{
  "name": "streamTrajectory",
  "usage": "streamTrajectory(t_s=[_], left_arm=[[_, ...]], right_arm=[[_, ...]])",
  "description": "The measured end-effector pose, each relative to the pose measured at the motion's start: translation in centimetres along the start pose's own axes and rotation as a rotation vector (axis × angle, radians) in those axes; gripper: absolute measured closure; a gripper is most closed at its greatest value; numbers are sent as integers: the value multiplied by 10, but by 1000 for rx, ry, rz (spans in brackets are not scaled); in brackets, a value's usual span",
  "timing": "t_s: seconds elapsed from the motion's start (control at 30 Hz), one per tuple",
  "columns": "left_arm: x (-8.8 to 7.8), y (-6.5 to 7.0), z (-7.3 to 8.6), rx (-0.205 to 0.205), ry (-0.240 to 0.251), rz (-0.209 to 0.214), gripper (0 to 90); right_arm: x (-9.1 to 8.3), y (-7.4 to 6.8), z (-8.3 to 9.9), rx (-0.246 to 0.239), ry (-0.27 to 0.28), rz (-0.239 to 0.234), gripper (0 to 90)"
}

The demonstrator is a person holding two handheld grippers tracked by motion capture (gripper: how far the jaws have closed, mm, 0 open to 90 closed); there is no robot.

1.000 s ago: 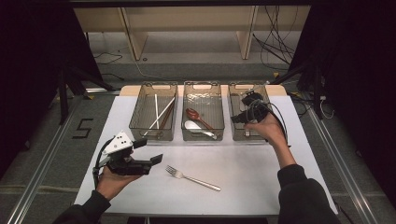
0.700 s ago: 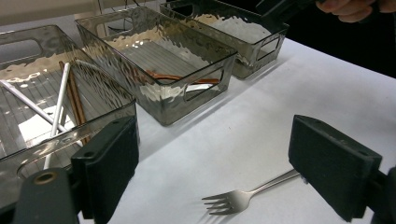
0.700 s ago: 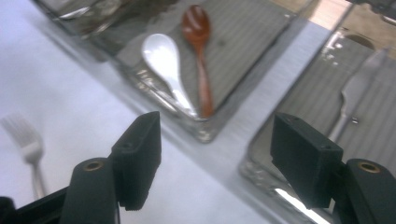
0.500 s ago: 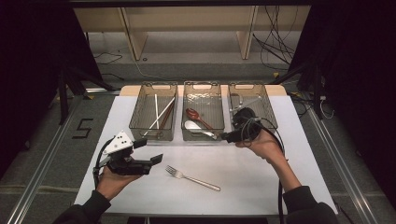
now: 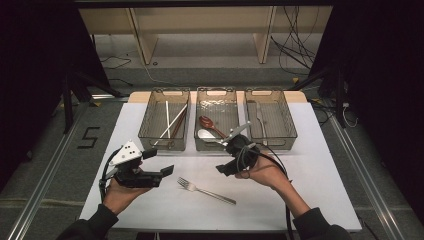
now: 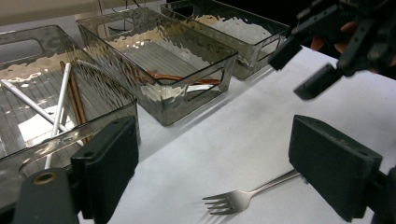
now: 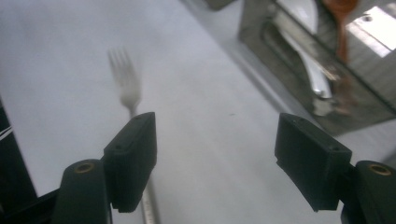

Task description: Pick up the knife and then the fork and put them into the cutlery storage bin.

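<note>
A metal fork (image 5: 205, 190) lies on the white table (image 5: 310, 190), tines toward the left. My right gripper (image 5: 225, 162) hangs open just above and right of it, pointing down-left. Its jaws have just been opening and nothing is between them. In the right gripper view, the gripper (image 7: 222, 158) frames bare table, with the blurred fork (image 7: 123, 79) beyond the left jaw. My left gripper (image 5: 159, 162) stands open and empty to the left of the fork. In the left gripper view, the gripper (image 6: 219, 163) has the fork (image 6: 243, 198) low between its jaws and the right gripper (image 6: 301, 65) beyond.
Three clear bins stand in a row at the table's back. The left bin (image 5: 162, 142) holds chopsticks (image 5: 170, 122), the middle bin (image 5: 216, 91) holds a brown spoon (image 5: 207, 122) and a white spoon (image 5: 205, 134), and the right bin (image 5: 272, 141) holds knives. Cables lie on the floor behind.
The right gripper has come from over the right bin down and left to the table's middle, near the fork. The left gripper has stayed put.
</note>
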State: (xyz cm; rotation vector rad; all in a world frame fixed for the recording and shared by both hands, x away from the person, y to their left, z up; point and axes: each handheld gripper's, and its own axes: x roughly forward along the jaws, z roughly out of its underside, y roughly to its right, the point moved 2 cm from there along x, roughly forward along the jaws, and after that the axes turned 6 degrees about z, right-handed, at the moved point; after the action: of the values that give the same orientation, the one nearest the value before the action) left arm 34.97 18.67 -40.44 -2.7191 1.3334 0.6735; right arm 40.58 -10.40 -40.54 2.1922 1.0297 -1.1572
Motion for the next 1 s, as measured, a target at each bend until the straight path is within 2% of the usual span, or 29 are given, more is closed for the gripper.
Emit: streamTrajectory(t_s=[0.1,0.17,0.33,0.47,0.5,0.67,0.77,0.97,1.0], left_arm=[[0,0,0,4,-4,1,158],[0,0,0,3,-4,1,158],[-1,0,0,0,5,-2,158],[-1,0,0,-1,5,0,158],[-1,0,0,1,4,0,158],[-1,0,0,1,6,-1,158],[-1,0,0,0,7,0,158],[-1,0,0,5,3,1,158],[-1,0,0,4,3,1,158]], right_arm=[[6,-13,-1,-19,-35,-24,309],[12,-19,-1,-49,-52,-41,310],[28,-35,-2,-118,-99,-44,314],[37,-46,-2,-150,-129,-40,333],[39,-47,-1,-173,-134,-41,343],[48,-51,1,-190,-167,-49,396],[52,-54,3,-184,-202,-62,447],[64,-58,6,-242,-224,-77,568],[64,-59,5,-241,-224,-78,587]])
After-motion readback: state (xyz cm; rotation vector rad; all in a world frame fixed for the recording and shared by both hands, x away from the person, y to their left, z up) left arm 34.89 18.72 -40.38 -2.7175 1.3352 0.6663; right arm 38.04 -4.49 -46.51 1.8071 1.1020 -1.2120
